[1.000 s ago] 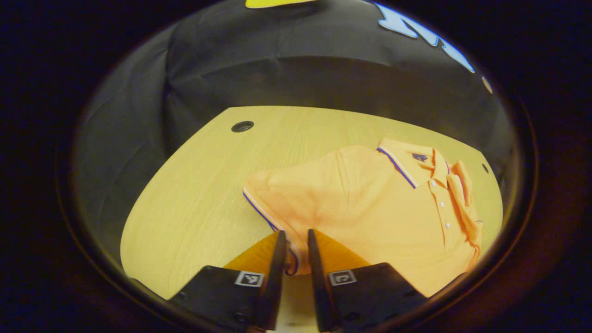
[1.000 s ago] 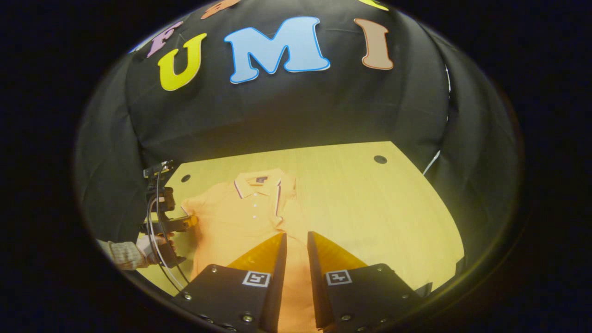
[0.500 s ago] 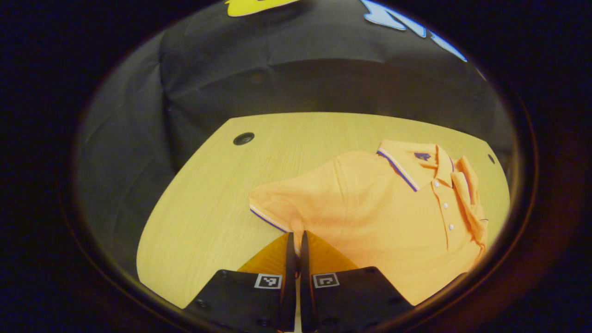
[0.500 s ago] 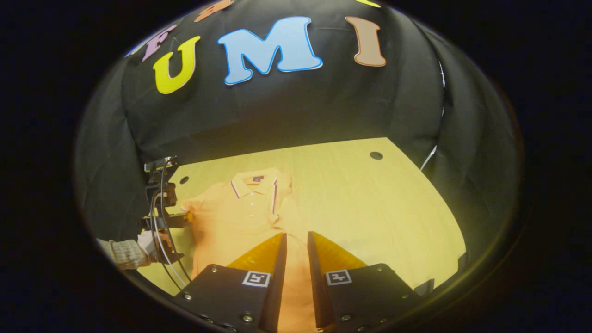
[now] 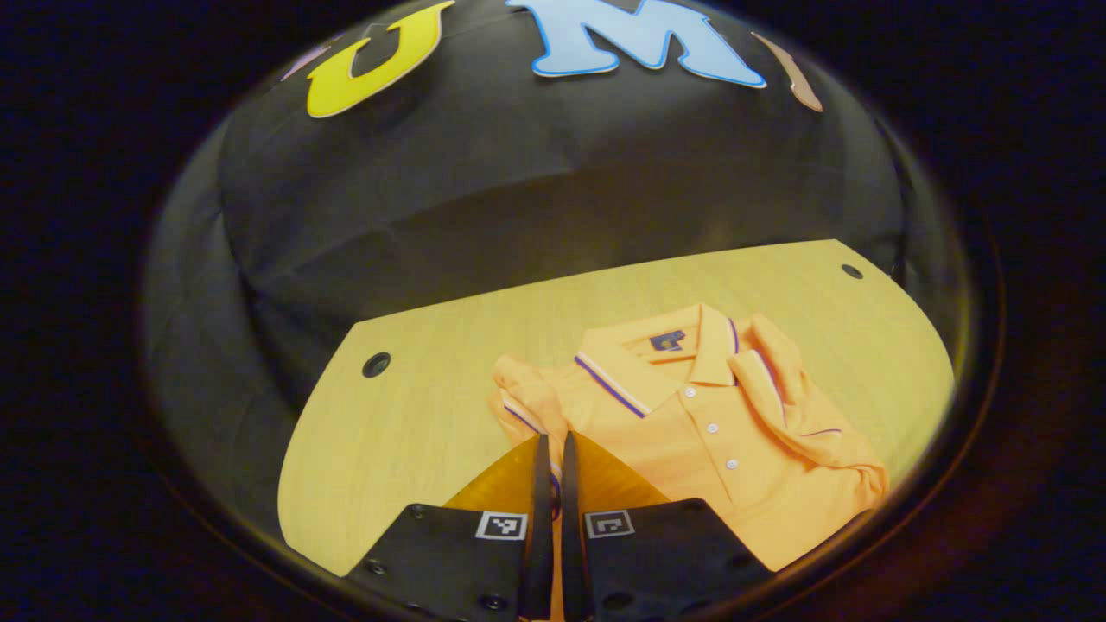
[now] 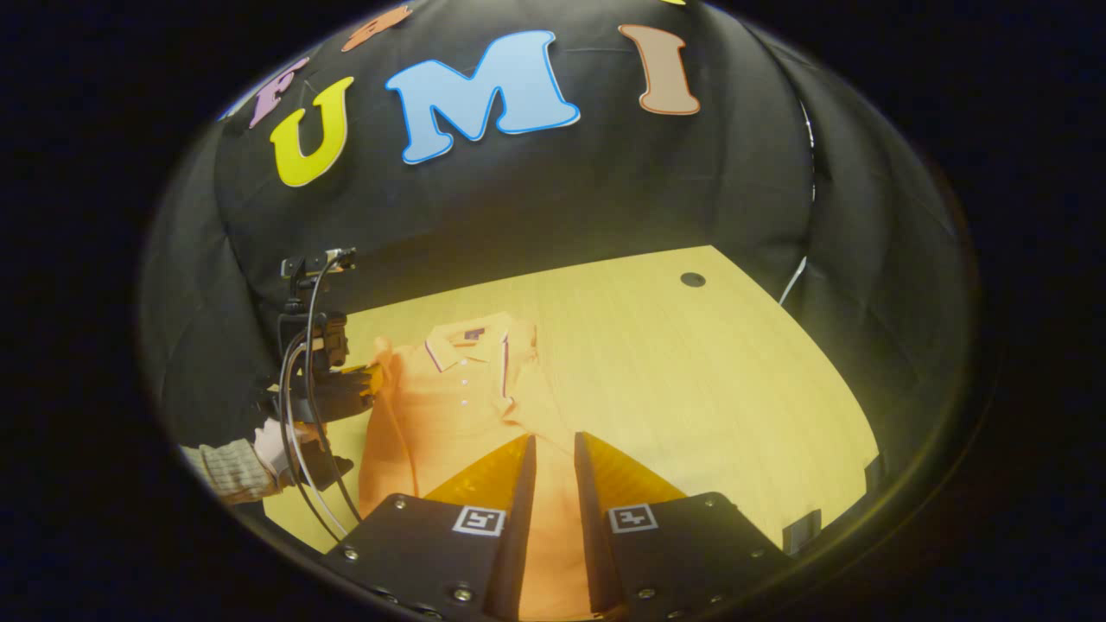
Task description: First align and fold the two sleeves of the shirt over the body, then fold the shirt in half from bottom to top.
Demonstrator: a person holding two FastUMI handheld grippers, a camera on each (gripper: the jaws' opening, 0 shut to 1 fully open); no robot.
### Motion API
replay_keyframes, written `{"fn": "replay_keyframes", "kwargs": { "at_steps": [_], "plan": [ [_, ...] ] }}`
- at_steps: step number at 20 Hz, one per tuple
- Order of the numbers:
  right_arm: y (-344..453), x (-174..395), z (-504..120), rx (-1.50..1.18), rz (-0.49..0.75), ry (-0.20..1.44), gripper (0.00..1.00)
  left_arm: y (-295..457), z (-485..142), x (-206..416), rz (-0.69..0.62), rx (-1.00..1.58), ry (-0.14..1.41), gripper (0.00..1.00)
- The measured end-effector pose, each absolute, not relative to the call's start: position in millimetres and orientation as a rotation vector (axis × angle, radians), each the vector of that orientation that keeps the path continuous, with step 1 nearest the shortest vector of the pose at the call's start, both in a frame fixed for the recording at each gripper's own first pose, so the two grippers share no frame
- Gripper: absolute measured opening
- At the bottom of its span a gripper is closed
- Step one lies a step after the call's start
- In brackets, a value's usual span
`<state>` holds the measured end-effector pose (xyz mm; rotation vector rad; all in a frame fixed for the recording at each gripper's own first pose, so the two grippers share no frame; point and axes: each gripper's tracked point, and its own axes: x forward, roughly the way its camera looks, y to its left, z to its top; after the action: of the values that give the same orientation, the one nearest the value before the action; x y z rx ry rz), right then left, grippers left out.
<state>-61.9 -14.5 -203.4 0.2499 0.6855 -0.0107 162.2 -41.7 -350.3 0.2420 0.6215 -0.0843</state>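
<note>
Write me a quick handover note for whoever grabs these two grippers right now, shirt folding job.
Left gripper: jaws shut on the shirt's sleeve at its striped cuff, sleeve lifted and bunched beside the collar.
Right gripper: jaws open, holding nothing, hanging over the lower part of the shirt.
Shirt lies buttons up on the wooden table, collar toward the booth wall.
Done: the other sleeve is already folded over the body.
Left: lay the held sleeve across the body, release, then fold the shirt in half from bottom to top.
</note>
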Motion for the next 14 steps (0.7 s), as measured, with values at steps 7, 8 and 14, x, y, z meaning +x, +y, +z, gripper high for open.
{"fn": "replay_keyframes", "kwargs": {
  "at_steps": [7,8,14],
  "plan": [
    [-31.0,-71.2,-213.1,0.294,-0.047,0.699,0.27,-106.4,-382.7,142.8,-0.243,0.354,0.673,0.12],
    [-32.8,-71.8,-213.7,0.299,-0.051,0.702,0.29,-109.9,-387.3,140.2,-0.249,0.355,0.687,0.12],
    [-40.7,-74.8,-223.3,0.333,-0.061,0.713,0.29,-124.7,-406.0,124.6,-0.314,0.316,0.774,0.26]
  ]
}}
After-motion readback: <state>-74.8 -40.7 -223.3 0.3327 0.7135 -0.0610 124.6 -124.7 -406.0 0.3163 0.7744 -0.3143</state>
